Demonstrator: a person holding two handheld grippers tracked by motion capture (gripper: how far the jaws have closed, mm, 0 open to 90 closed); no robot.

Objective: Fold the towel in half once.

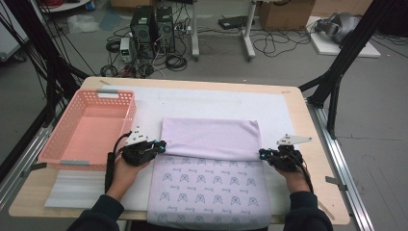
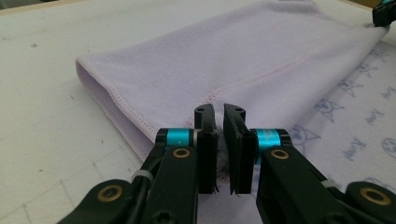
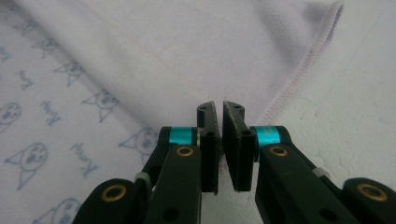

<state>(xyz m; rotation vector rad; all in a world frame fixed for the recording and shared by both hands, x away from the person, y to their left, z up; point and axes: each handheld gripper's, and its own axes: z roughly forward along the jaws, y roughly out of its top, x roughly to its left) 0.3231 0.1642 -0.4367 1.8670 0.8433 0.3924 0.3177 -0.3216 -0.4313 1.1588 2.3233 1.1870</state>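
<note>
First fold looks done: lilac towel [image 1: 210,159] lies doubled between the tongs, left gripper [image 1: 160,146] and right gripper [image 1: 262,154] each clamped on a fold-edge corner, next fold and pink basket [image 1: 86,126] still pending

Dark sleeves, black hand-held gripper [image 1: 162,146] bodies, cyan bands, brass screws, grey three-cornered plates

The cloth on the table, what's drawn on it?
Little blue-grey cat faces and small words on the pale lilac cloth. The right gripper view shows them best.
</note>
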